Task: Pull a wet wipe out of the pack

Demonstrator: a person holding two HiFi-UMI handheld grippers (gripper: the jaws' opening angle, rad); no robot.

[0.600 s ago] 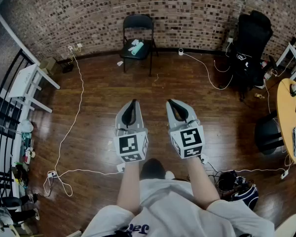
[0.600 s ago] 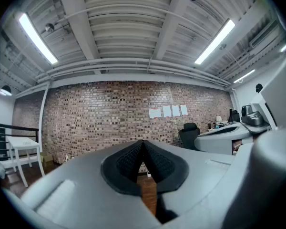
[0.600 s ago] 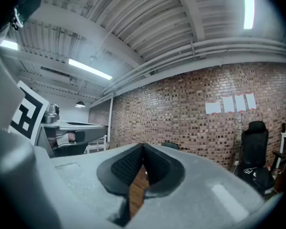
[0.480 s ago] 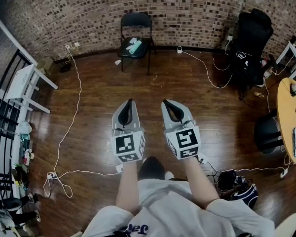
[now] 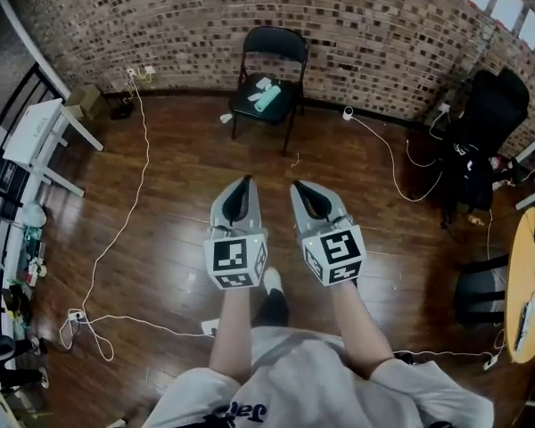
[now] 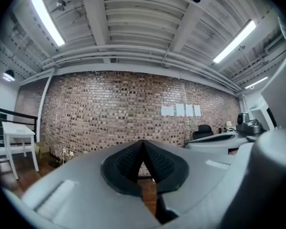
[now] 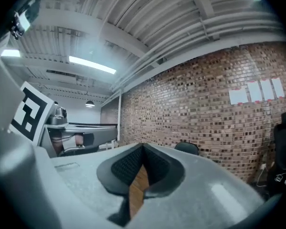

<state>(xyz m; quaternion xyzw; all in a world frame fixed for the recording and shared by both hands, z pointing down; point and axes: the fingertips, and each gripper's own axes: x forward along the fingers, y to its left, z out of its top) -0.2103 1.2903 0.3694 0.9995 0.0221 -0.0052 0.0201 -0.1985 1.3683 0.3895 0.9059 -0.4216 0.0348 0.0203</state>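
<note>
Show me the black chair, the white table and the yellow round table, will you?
black chair [image 5: 275,45]: head view, on its backrest.
white table [image 5: 33,130]: head view, on its top.
yellow round table [image 5: 517,279]: head view, on a bare part of its top.

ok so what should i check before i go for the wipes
1. Left tongs free: shut, nothing between them. Ok.
2. Right tongs free: shut, nothing between them. Ok.
3. Tongs ready to pinch: both shut, so they need opening first. Not ok.
4. Pack found: a teal packet lies on the chair seat beside something white; whether it is the wipes, cannot tell.
5. Pack in reach: the chair stands across the floor by the brick wall. Not ok.
6. Way to the chair: the white cable runs off to the left of the straight line. Ok.
</note>
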